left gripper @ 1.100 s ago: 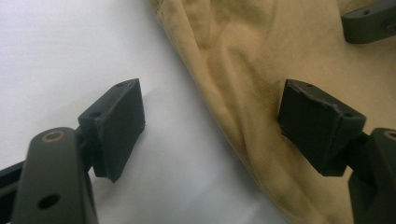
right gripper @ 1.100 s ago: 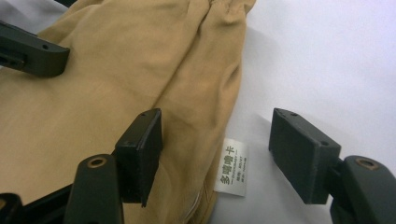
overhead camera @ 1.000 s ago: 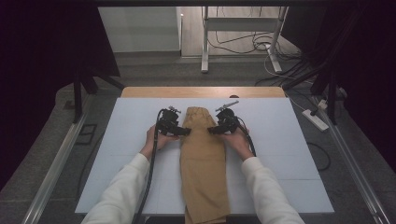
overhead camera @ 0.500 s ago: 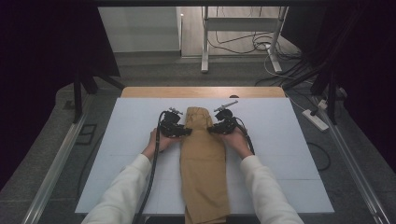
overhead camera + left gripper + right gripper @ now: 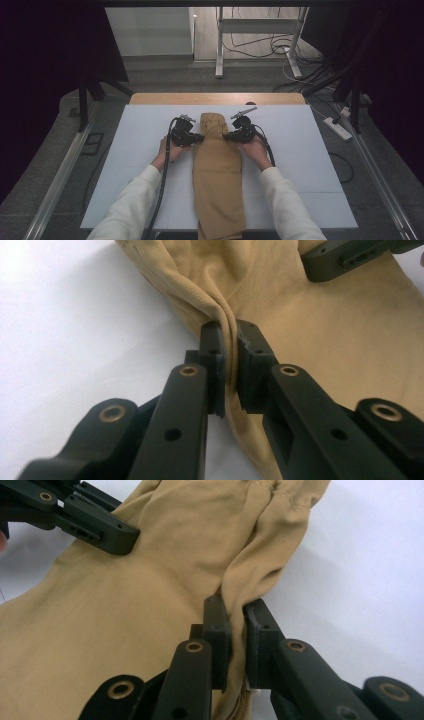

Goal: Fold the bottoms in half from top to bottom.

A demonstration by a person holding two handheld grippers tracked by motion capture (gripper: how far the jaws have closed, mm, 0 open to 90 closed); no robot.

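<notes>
A long tan garment (image 5: pixel 219 170) lies folded lengthwise down the middle of the white table sheet (image 5: pixel 310 150), its near end hanging over the front edge. My left gripper (image 5: pixel 200 137) pinches a fold of its left edge near the far end; in the left gripper view the pads (image 5: pixel 216 347) squeeze the cloth (image 5: pixel 320 340). My right gripper (image 5: pixel 227 136) pinches the right edge opposite, with fabric (image 5: pixel 125 605) bunched between its pads (image 5: pixel 218 625). Both sets of jaws have just been closing on the cloth.
A wooden table edge (image 5: pixel 215 98) shows beyond the sheet. A power strip (image 5: pixel 339 129) and cables lie on the floor at the right. A metal stand (image 5: pixel 218 45) rises behind the table. White sheet lies bare on both sides of the garment.
Both grippers' jaws have closed onto the garment's side edges. The hands have stayed almost where they were.
</notes>
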